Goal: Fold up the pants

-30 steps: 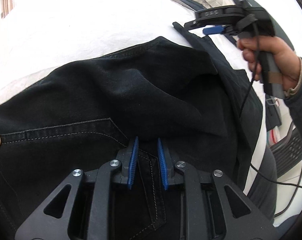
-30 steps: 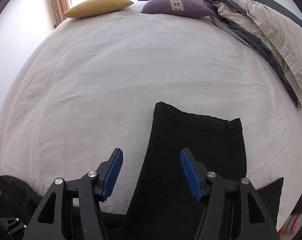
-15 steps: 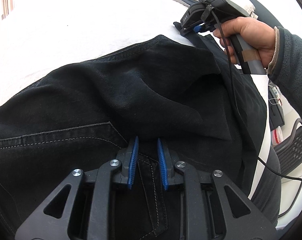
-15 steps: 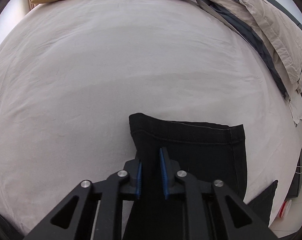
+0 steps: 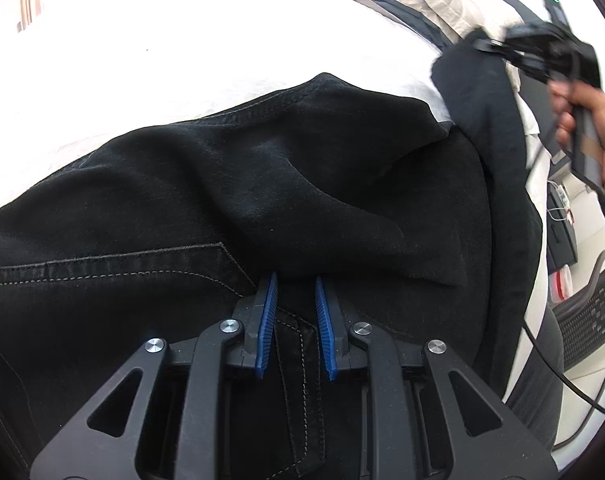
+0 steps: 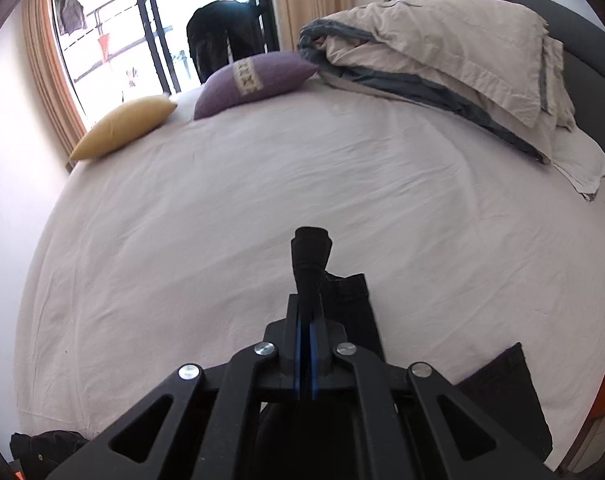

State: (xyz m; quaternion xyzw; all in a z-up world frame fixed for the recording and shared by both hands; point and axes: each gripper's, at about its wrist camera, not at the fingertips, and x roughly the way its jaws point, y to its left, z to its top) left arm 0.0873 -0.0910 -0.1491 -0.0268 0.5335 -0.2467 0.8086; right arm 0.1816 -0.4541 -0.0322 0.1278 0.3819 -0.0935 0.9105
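Black pants (image 5: 262, 168) lie spread on the white bed (image 5: 182, 52). My left gripper (image 5: 295, 284) rests on the upper part of the pants near a pocket seam, its blue pads a small gap apart with the fabric between them. My right gripper (image 6: 305, 320) is shut on the hem of a pant leg (image 6: 310, 256) and holds it lifted above the sheet. In the left wrist view the right gripper (image 5: 542, 52) is at the far right, held by a hand, with the leg (image 5: 482, 92) hanging from it.
A yellow pillow (image 6: 122, 126) and a purple pillow (image 6: 254, 80) lie at the far side of the bed. A folded duvet (image 6: 442, 64) lies at the right. A chair (image 5: 590, 312) and cables stand beside the bed. More black cloth (image 6: 506, 396) lies at the bed's near edge.
My right gripper closed on the pant leg hem and lifted it up off the sheet, moving right and up. My left gripper stayed in place on the pants.
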